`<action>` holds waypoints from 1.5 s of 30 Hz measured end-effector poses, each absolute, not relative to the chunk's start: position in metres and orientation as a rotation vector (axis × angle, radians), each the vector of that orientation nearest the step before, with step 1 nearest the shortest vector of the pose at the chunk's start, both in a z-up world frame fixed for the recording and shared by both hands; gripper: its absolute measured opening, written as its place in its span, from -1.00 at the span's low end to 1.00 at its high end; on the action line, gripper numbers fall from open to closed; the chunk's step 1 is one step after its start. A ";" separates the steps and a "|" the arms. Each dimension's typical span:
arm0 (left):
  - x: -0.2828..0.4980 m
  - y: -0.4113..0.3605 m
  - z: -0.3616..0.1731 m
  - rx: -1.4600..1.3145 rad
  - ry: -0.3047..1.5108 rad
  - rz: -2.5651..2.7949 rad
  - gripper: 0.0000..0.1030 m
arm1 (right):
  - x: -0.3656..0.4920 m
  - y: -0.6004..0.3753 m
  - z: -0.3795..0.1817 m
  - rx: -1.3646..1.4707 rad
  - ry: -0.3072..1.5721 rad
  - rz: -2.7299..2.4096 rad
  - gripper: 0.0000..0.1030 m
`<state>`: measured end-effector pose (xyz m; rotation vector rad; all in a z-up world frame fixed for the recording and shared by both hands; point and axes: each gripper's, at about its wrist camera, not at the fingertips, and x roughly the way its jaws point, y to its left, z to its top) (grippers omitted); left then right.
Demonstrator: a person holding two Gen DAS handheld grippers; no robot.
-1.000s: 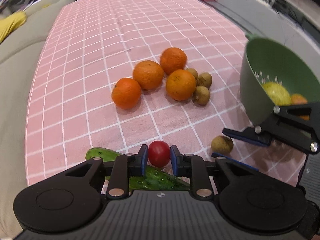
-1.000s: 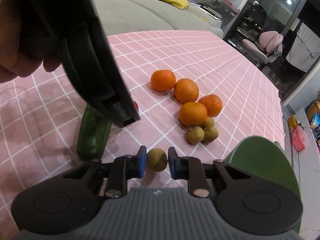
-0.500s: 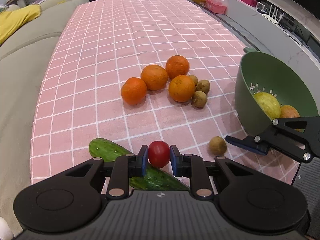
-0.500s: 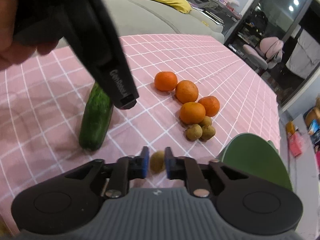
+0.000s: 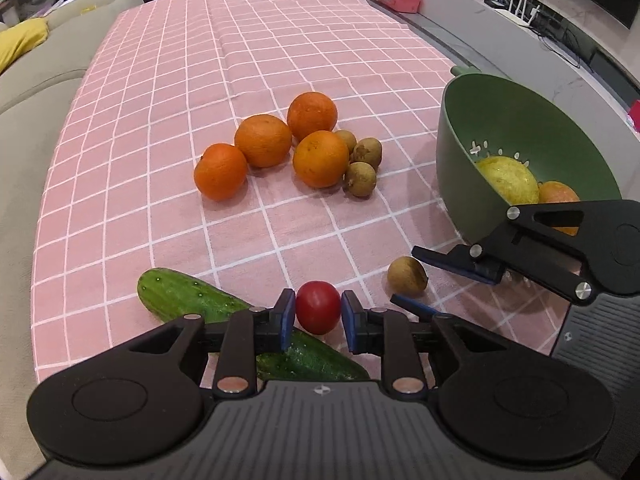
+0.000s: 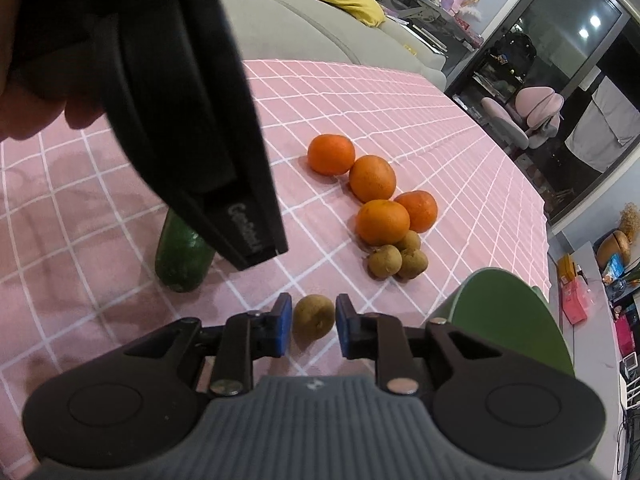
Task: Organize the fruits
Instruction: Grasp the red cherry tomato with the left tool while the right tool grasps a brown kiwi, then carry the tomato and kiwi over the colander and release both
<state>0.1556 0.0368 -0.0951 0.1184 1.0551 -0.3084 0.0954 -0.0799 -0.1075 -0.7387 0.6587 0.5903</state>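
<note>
On cloth [image 5: 160,184] — four oranges [image 5: 320,159]; four longans [image 5: 361,179]

Wide bare surface [image 5: 168,128] beyond and left of the oranges [image 5: 276,148]: free passage. Open strip between oranges and cucumber [image 5: 188,294]. Bowl [image 5: 472,152] blocking the right side; narrow gap only between bowl and the small brown fruits [image 5: 362,160]. Right hand-held gripper [image 5: 414,276] low in front of the bowl, close beside the left hand-held gripper [image 5: 318,318]; little room between. Cucumber under the left one.
</note>
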 end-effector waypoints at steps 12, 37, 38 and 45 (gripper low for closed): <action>0.160 0.033 -0.098 0.159 1.081 -0.358 -0.19 | 0.089 -0.075 -0.116 -0.811 0.632 0.598 -0.49; 0.148 0.026 -0.081 0.131 1.007 -0.299 -0.50 | 0.064 -0.072 -0.103 -0.857 0.547 0.590 -0.60; 0.146 0.028 -0.077 0.114 0.999 -0.295 -0.50 | 0.062 -0.073 -0.098 -0.846 0.536 0.590 -0.60; 0.136 0.037 -0.047 -0.047 0.947 -0.301 -0.50 | 0.053 -0.091 -0.063 -0.724 0.486 0.582 -0.59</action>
